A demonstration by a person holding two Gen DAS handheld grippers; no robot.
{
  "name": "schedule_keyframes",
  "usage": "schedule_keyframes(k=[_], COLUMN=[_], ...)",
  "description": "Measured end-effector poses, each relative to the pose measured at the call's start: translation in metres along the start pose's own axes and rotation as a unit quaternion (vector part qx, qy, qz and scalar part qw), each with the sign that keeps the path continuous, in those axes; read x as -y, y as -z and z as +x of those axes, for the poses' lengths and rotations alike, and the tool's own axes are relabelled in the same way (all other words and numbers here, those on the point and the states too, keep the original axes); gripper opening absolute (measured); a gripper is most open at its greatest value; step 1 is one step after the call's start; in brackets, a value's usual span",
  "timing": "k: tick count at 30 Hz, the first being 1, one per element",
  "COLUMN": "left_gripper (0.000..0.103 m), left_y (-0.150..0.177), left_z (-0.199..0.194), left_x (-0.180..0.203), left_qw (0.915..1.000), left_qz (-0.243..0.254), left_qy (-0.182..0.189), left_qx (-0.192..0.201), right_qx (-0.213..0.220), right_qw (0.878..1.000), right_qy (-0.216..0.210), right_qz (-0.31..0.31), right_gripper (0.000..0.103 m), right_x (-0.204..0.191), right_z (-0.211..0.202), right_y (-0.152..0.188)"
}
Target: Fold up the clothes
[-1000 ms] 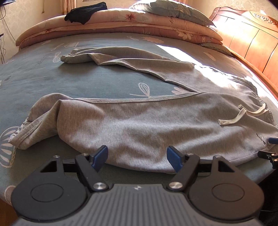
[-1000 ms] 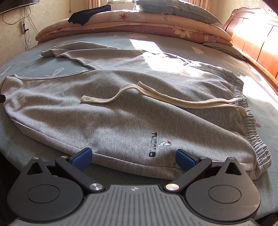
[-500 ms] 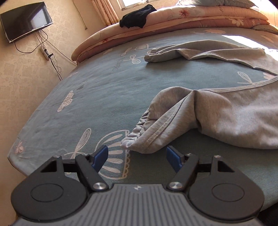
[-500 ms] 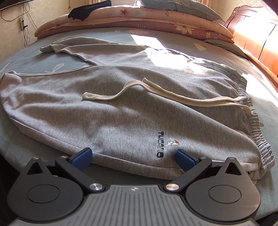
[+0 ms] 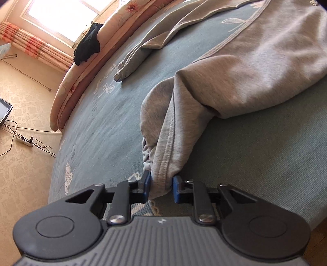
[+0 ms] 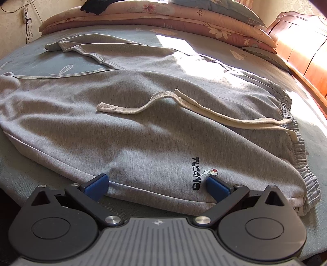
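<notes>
Grey sweatpants (image 6: 143, 133) lie flat on the blue-green bed sheet (image 6: 40, 65), with a cream drawstring (image 6: 184, 108) across them and the elastic waistband (image 6: 300, 147) at the right. In the left wrist view the near leg (image 5: 245, 71) ends in a bunched cuff (image 5: 163, 163). My left gripper (image 5: 161, 184), rolled sideways, is closing, and its blue pads press on that cuff from both sides. My right gripper (image 6: 157, 184) stands open at the near hem beside the black logo (image 6: 196, 174); the cloth's edge lies between its fingers, apart from the pads.
A folded floral quilt (image 6: 163, 18) and pillows are stacked along the far side, with a black garment (image 5: 87, 47) on top. The wooden headboard (image 6: 302, 47) is at the right. A power strip (image 5: 24, 141) and cables hang on the wall left of the bed. The bed's edge is just under both grippers.
My left gripper swung left along the near leg to its cuff, rolled sideways and closed on it. The right gripper crept slightly forward to the hem and stayed open.
</notes>
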State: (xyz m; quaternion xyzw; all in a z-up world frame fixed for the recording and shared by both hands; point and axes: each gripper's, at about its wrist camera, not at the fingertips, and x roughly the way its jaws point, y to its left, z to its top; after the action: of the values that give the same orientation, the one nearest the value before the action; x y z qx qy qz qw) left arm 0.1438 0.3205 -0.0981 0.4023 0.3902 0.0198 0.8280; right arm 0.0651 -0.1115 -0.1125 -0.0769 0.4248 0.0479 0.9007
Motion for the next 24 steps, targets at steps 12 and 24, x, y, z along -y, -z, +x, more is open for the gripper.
schedule_keyframes(k=[12,24], left_gripper=[0.009,0.015], left_y=[-0.031,-0.046], left_z=[-0.091,-0.133], left_x=[-0.037,-0.069], left_qw=[0.9753,0.9550], left_qz=[-0.123,-0.218], left_qy=[-0.125,-0.129], left_qx=[0.135,0.155], right_qx=[0.006,0.018], right_qw=[1.000,1.000], right_qy=[-0.005,0.005], right_qz=[0.000,0.006], right_gripper=[0.103,0.103], right_x=[-0.001,0.007], right_z=[-0.005,-0.017], right_y=[0.001,0.001])
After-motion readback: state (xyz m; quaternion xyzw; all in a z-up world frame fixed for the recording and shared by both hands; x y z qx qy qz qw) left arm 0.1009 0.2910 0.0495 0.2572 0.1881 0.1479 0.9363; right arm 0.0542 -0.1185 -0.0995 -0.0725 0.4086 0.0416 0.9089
